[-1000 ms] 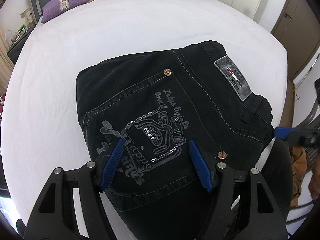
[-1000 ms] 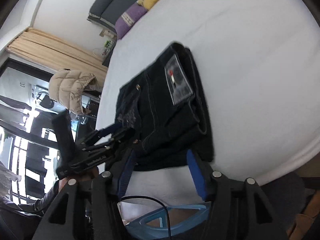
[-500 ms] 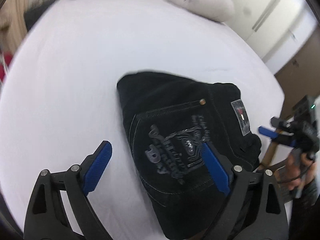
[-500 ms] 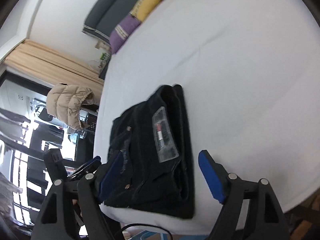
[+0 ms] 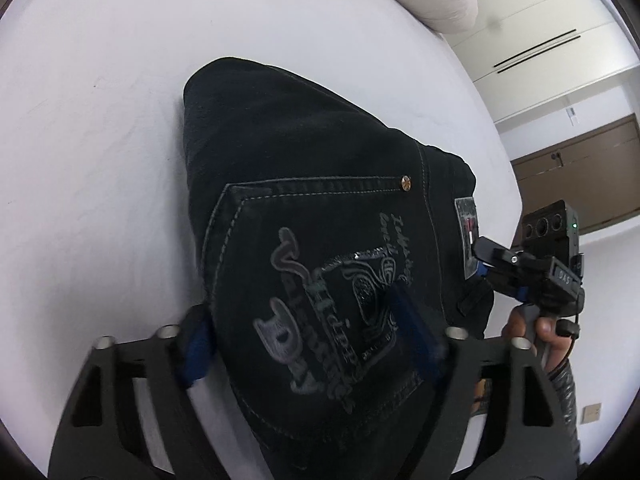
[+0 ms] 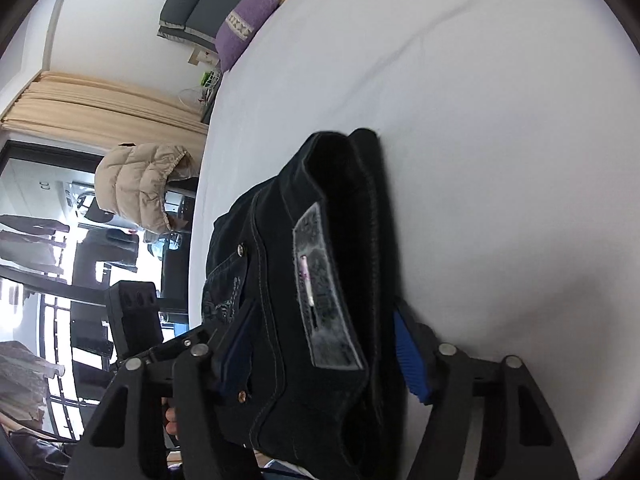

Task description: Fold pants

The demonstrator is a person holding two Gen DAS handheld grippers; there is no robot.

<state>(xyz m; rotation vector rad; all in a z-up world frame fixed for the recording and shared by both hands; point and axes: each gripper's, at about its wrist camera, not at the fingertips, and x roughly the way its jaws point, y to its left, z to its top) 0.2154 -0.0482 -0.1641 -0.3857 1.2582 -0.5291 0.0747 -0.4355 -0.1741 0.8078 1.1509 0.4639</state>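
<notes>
Both-sided, closing jaws straddle pants (image 5: pixel 320 208) edges

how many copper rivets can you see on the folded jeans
2. One rivet sits at the back pocket's upper corner, the other rivet low near the right wrist camera, on the black jeans. More may be hidden under folds.

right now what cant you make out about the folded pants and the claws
- Left wrist view: the left claw is closing around the folded pants; its pads are motion-blurred, contact unclear.
- Right wrist view: the right claw is closing; the pants' near end is cut off by the bottom edge.
- Patch label: blurred, unreadable.
</notes>
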